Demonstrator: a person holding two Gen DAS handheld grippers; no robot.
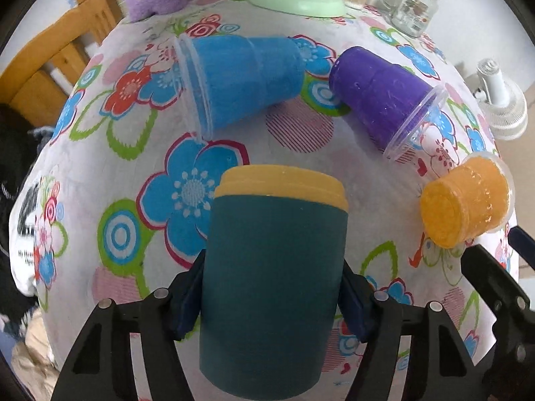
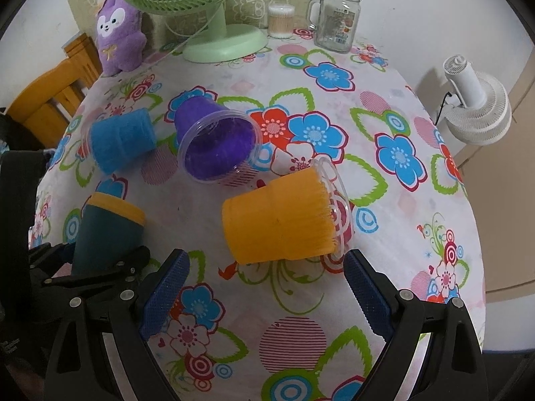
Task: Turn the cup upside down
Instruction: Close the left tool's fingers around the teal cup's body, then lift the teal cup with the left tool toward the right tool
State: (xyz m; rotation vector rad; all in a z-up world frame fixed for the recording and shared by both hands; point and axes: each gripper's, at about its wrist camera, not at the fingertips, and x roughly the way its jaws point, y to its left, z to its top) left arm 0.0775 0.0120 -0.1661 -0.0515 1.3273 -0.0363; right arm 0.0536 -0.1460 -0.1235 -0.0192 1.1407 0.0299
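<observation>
Left tool (image 1: pixel 272 295) clamped on the teal cup (image 1: pixel 271 287), blue pads pressed against both sides of its body; cup held above the bench (image 1: pixel 100 200) with its yellow rim band (image 1: pixel 281 183) pointing away from the camera; from the right wrist view the same cup (image 2: pixel 103 234) sits at far left, gripped low on its body. Right tool (image 2: pixel 264 287) spread wide, nothing between its pads, positioned just short of the orange cup (image 2: pixel 277 217); that cup lies on its side on the floral cloth, clear rim to the right, closed base to the left. Purple cup (image 2: pixel 217 143) lies on its side beyond it, mouth facing the right wrist camera; blue cup (image 2: pixel 122 138) lies on its side to the left of the purple one, near but apart. At the far edge of the bench: green fan (image 2: pixel 214 10), purple plush toy (image 2: pixel 118 36), glass jar with green lid (image 2: pixel 339 16); white fan (image 2: pixel 474 103) stands off the bench at right.
</observation>
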